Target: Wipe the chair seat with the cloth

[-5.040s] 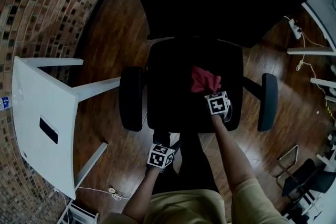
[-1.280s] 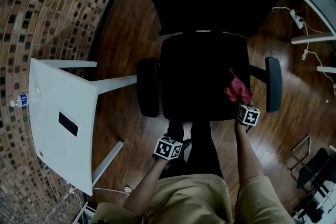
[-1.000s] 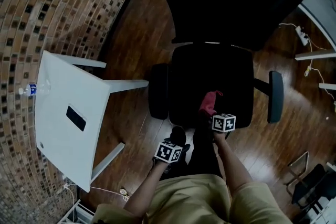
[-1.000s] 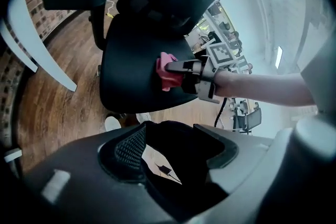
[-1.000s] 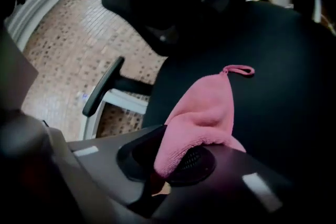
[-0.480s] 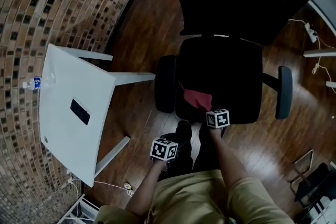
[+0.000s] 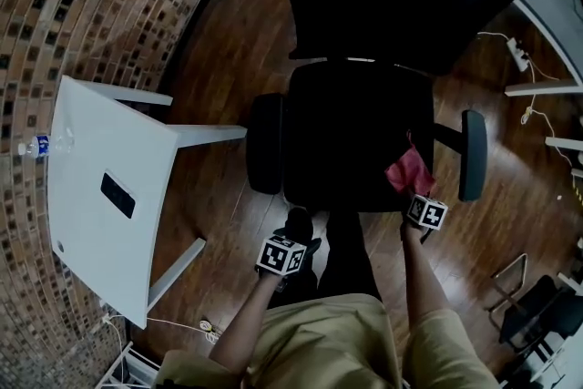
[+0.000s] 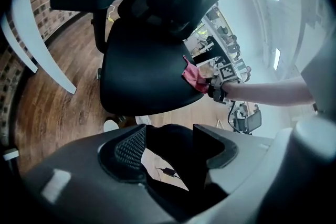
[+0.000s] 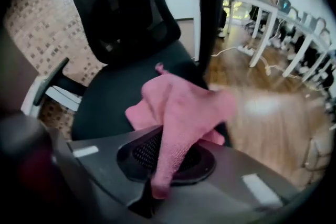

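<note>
Wiping is under way: the right claw clamps the pink cloth on the chair seat just ahead, the left claw gapes empty, and a leftward sweep seems due next.

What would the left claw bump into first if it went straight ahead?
Probably the front edge of the black chair seat. The left claw is open and empty, pointing at it, though depth is hard to judge.

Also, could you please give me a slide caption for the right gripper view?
Right gripper, shut on the pink cloth, at the black chair seat edge.
</note>
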`<state>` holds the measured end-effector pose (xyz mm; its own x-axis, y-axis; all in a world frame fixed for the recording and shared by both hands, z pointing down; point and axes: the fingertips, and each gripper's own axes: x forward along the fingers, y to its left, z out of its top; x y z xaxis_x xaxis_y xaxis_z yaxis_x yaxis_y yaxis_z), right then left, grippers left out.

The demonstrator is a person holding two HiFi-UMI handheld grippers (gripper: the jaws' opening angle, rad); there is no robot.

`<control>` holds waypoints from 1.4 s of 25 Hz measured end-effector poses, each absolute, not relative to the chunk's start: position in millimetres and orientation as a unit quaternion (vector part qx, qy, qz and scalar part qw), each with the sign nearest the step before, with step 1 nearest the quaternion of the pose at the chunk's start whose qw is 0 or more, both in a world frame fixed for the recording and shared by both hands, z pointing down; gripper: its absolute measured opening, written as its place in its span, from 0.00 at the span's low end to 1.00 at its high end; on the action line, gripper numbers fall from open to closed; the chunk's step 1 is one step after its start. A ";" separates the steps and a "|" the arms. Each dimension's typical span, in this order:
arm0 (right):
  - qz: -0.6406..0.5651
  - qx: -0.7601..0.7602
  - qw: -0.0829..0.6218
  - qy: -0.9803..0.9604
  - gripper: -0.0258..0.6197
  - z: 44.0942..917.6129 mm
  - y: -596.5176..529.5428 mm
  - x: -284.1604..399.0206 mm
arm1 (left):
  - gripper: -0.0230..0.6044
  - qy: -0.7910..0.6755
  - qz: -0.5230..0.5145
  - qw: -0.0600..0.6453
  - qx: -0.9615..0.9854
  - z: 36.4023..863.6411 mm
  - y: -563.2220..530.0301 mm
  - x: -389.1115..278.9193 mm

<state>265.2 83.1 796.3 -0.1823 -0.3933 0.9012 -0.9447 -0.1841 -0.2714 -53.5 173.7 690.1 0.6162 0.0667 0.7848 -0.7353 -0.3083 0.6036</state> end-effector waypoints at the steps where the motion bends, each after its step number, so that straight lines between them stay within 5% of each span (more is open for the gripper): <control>1: 0.522 0.543 0.254 -0.607 0.06 797.2 81.1 228.2 | 0.46 -0.238 0.370 0.542 0.716 689.6 173.0 -58.3; 7: 0.554 0.270 0.190 -0.764 0.06 780.3 88.8 -50.4 | 0.46 -0.283 0.369 0.553 0.691 691.9 177.9 -106.5; 12: 0.538 0.174 0.284 -0.775 0.06 795.5 122.2 -132.2 | 0.46 -0.305 0.369 0.559 0.677 691.8 187.3 -131.6; 16: 0.571 0.233 0.278 -0.737 0.06 813.9 135.6 -66.0 | 0.46 -0.294 0.372 0.570 0.672 697.8 199.2 -131.7; 26: 0.556 0.515 0.217 -0.615 0.06 809.0 139.8 251.5 | 0.46 -0.251 0.383 0.558 0.692 704.1 197.5 -83.7; 28: 0.542 0.537 0.229 -0.604 0.06 802.0 134.1 276.0 | 0.46 -0.250 0.384 0.555 0.694 703.0 197.5 -80.5; 32: 0.480 0.531 0.361 -0.597 0.06 807.8 132.8 278.0 | 0.46 -0.251 0.391 0.553 0.692 701.6 201.3 -82.4; 35: 0.503 0.539 0.369 -0.567 0.07 814.7 134.0 279.6 | 0.46 -0.250 0.394 0.550 0.693 699.2 203.3 -78.7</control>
